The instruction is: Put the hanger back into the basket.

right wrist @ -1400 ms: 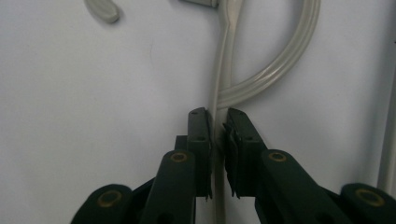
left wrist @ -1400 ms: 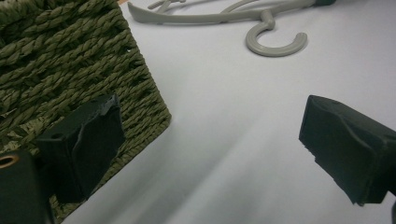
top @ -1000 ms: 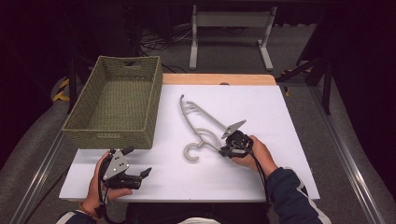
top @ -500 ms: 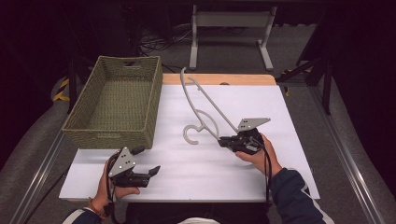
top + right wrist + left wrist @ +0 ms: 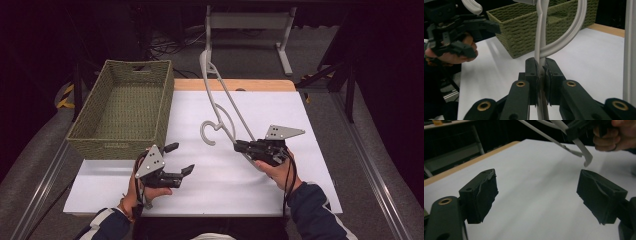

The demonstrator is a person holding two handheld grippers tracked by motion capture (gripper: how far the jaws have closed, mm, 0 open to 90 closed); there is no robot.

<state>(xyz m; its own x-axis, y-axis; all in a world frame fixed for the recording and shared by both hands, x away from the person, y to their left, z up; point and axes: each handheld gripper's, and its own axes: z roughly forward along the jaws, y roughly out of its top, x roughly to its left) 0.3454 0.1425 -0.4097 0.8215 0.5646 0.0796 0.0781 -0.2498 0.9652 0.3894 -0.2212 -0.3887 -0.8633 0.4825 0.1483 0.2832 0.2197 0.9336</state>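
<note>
A white plastic hanger (image 5: 220,95) is tilted up off the white table (image 5: 280,107); its hook (image 5: 209,131) hangs above the middle. My right gripper (image 5: 239,146) is shut on one end of the hanger's arm, and the right gripper view shows the pads (image 5: 534,68) clamped on the thin bar (image 5: 539,37). My left gripper (image 5: 181,158) hovers near the front left, open. Its jaws have just been closing a little, with nothing between them (image 5: 537,195). The hanger's end (image 5: 584,152) is ahead of it, up and to the right.
A woven green basket (image 5: 117,147) stands at the table's left, close behind my left gripper; its inside looks empty. A wooden strip (image 5: 235,85) runs along the table's far edge. A grey metal stand (image 5: 250,20) is on the floor beyond.
The right gripper has lifted the hanger from lying flat on the table to standing tilted in the air. My left gripper has risen and moved right, toward the middle.
</note>
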